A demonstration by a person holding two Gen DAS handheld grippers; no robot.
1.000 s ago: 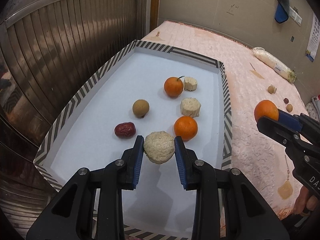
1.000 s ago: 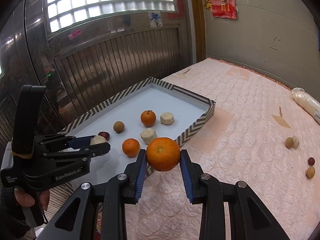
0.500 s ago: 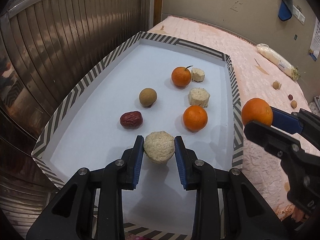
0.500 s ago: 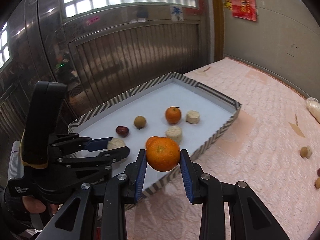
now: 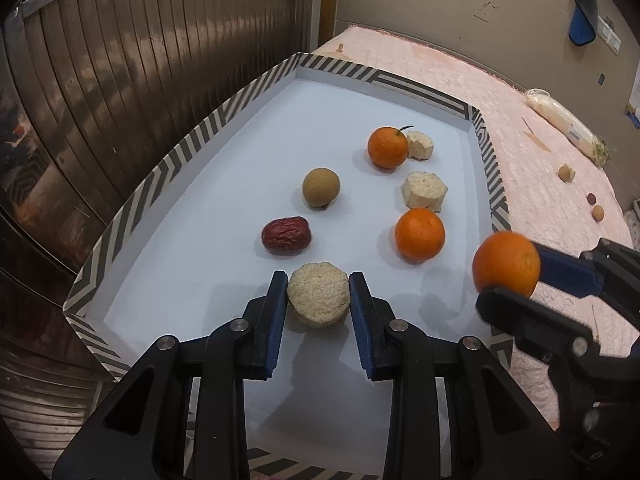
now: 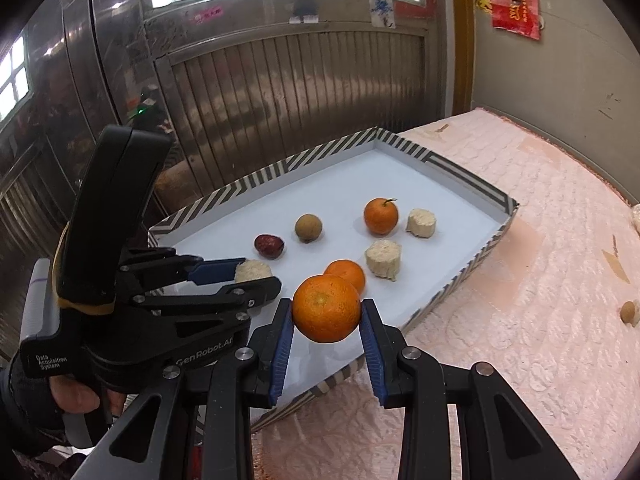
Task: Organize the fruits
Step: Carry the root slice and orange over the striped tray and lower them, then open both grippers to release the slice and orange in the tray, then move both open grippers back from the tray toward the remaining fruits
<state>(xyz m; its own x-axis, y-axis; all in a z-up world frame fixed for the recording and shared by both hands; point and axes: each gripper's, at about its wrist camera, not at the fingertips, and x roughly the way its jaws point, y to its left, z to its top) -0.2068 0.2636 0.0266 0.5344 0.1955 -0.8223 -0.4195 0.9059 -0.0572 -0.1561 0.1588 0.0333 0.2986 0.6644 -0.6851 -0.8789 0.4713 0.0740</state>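
The orange [image 6: 326, 308] is sitting pinched between the blue pads of the right claw [image 6: 326, 314], hanging just over the near edge of the striped tray [image 6: 472, 268]. The pale cut chunk [image 5: 318, 300] is being gripped by the left claw [image 5: 319, 300], both pads pressing its sides above the tray's white floor. Inside the tray are lying a second orange [image 5: 419, 234], a stemmed orange [image 5: 387, 147], two more pale chunks [image 5: 424, 190], a brown round fruit [image 5: 321, 187] and a red date [image 5: 286, 235]. The tray is resting on a pink quilted bed [image 6: 540, 280], where small fruits [image 5: 566, 172] are lying well apart from it.
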